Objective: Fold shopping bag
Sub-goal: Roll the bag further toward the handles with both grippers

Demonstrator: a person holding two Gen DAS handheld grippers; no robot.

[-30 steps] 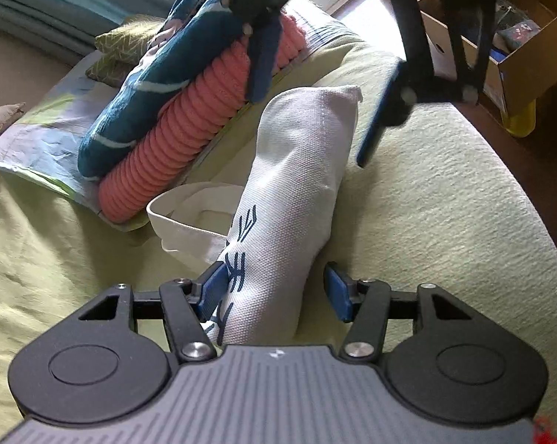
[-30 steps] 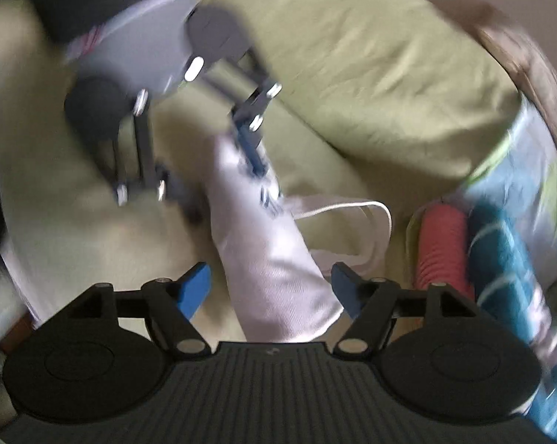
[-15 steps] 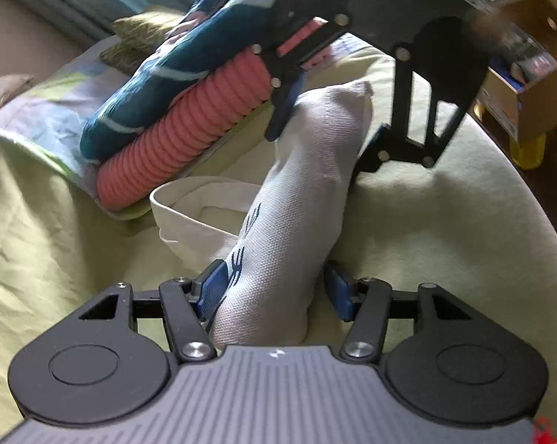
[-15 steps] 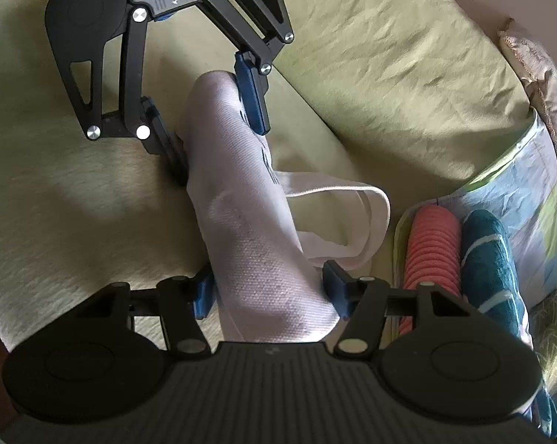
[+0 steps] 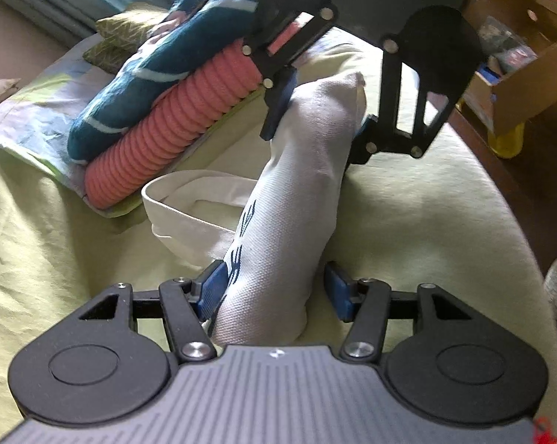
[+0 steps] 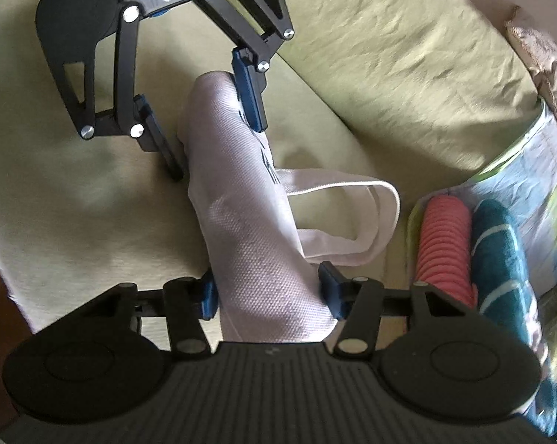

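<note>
We see the shopping bag (image 5: 297,199) gathered into a long narrow roll on the green bed (image 5: 426,222), its handles (image 5: 189,203) spilling out toward nine o'clock. The left gripper (image 5: 274,290) straddles the near end; its jaws stand partly open, one pad touching cloth, the other just clear. The right gripper (image 6: 269,294) brackets the far end likewise, though whether it truly pinches is hard to tell. We judge a fold along the bag's length is in hand. Next, both jaws need a firm hold before bringing one end over the other.
</note>
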